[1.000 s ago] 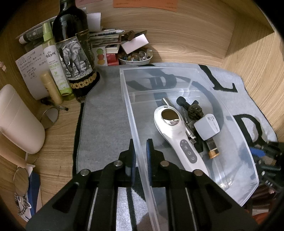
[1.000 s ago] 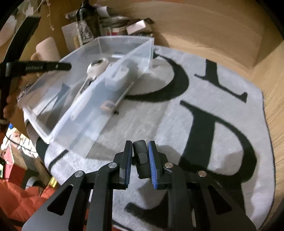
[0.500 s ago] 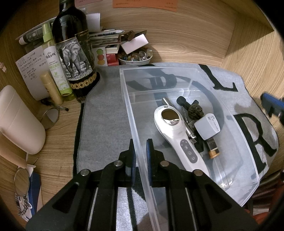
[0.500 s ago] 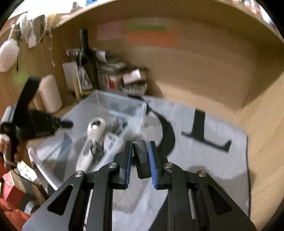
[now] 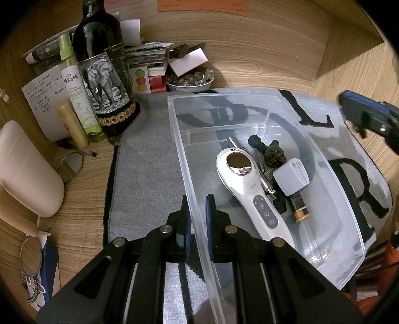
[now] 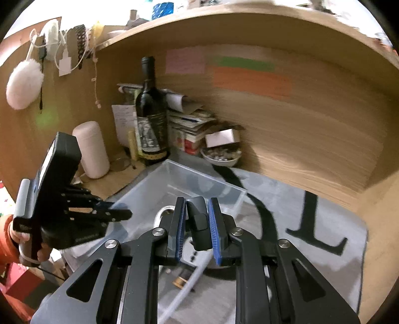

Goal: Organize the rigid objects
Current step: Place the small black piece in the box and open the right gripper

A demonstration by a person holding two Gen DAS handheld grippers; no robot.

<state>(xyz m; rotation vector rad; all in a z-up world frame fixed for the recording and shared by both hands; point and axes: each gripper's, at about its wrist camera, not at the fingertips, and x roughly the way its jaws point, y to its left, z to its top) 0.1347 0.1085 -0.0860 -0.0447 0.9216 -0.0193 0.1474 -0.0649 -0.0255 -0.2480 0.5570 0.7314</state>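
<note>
My desk (image 5: pixel 261 57) is pale wood grain, boxed in by a wooden back wall (image 6: pixel 311 139) and a side panel (image 6: pixel 30 129). A grey mat (image 5: pixel 149 159) with big black letters covers most of the top. Pink, green and orange paper notes (image 6: pixel 251 79) are stuck to the back wall. A shelf (image 6: pixel 224 15) runs above, cluttered. A white pompom (image 6: pixel 23 87) hangs on the side panel. The light is warm and dim, with a shadow in the far corner.

Dim warm light, strong fisheye bending with dark corners, right-wrist view motion-blurred.
</note>
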